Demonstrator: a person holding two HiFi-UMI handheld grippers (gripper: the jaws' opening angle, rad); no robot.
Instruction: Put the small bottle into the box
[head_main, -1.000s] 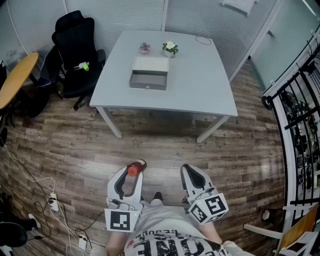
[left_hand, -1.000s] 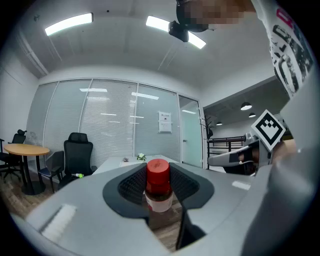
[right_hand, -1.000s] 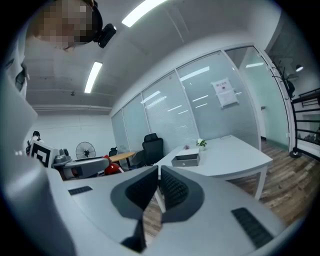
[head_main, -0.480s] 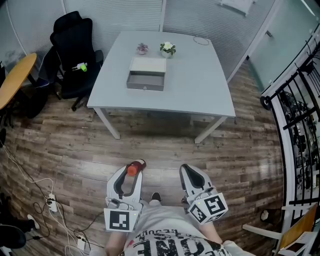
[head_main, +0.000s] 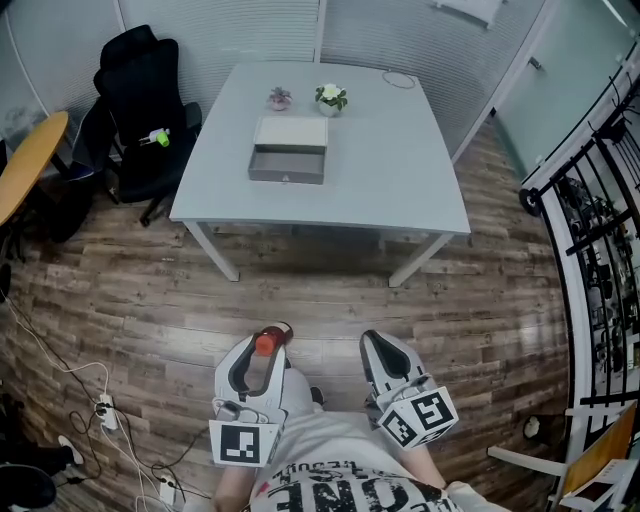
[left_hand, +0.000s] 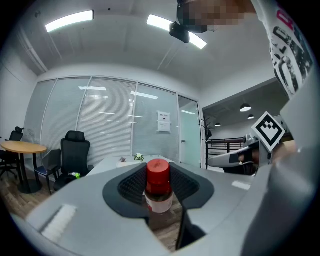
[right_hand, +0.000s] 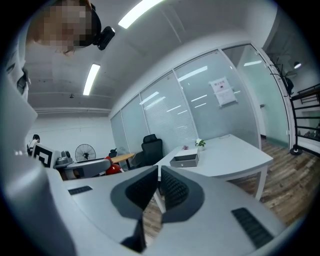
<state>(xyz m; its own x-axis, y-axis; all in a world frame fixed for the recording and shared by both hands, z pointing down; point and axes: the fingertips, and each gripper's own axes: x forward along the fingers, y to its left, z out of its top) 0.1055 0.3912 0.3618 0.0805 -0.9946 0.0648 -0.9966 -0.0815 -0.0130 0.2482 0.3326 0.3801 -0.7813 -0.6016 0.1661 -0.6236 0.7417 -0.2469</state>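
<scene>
A small bottle (left_hand: 158, 192) with a red cap and white label sits clamped between the jaws of my left gripper (head_main: 266, 346), held low in front of the person's body above the wooden floor. The red cap (head_main: 265, 343) shows at the jaw tips in the head view. My right gripper (head_main: 378, 347) hangs beside it, shut with nothing between its pads. The grey box (head_main: 288, 163), an open drawer-like case, rests on the white table (head_main: 380, 170) well ahead; it also shows far off in the right gripper view as the box (right_hand: 184, 160).
Two small potted plants (head_main: 329, 97) stand behind the box. A black office chair (head_main: 140, 110) sits left of the table, a round wooden table (head_main: 25, 165) further left. Cables (head_main: 100, 400) lie on the floor at lower left. A black metal rack (head_main: 600, 240) lines the right side.
The table and box have shifted slightly left and up in the head view as the person moves. Both grippers keep their pose, the bottle still clamped.
</scene>
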